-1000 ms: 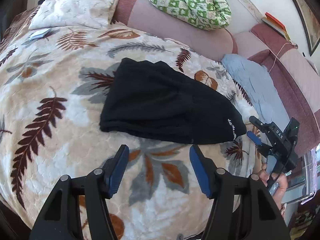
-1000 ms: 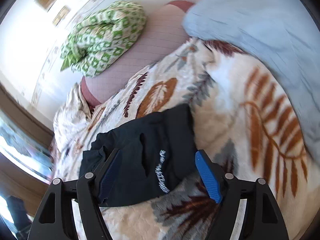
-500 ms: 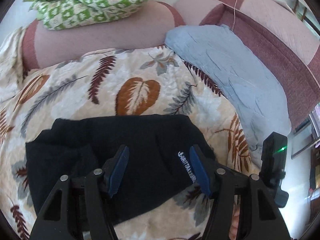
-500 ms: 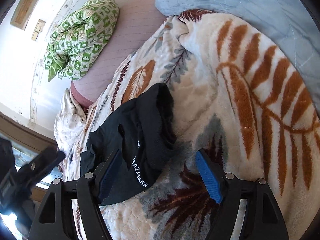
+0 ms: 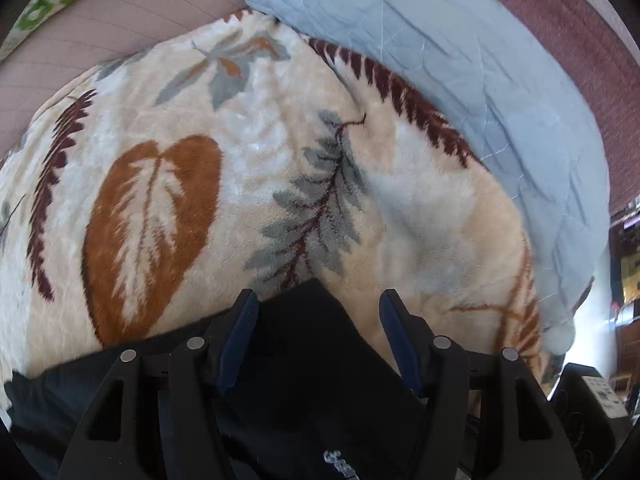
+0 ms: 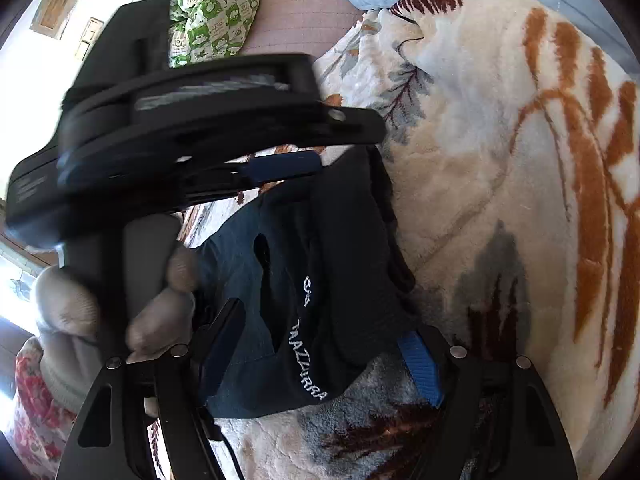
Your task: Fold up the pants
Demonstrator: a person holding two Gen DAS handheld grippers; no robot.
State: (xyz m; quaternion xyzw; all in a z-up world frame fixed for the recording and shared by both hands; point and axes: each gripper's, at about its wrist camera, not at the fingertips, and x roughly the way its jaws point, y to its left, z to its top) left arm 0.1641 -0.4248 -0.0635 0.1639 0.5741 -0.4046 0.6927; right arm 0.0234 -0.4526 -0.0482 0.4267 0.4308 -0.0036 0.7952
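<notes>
Both grippers are closing in on the black pants (image 6: 320,280), jaws apart.
Left gripper (image 5: 314,320) and right gripper (image 6: 320,344) are straddling one end; better biting all layers together.

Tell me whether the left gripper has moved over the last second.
Yes. The left gripper has advanced over the black pants toward the blue pillow; earlier its fingers were short of the pants, over the leaf blanket.

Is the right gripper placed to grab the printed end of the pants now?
Probably yes: the right gripper is open astride the black pants at the white lettering, nothing between.
</notes>
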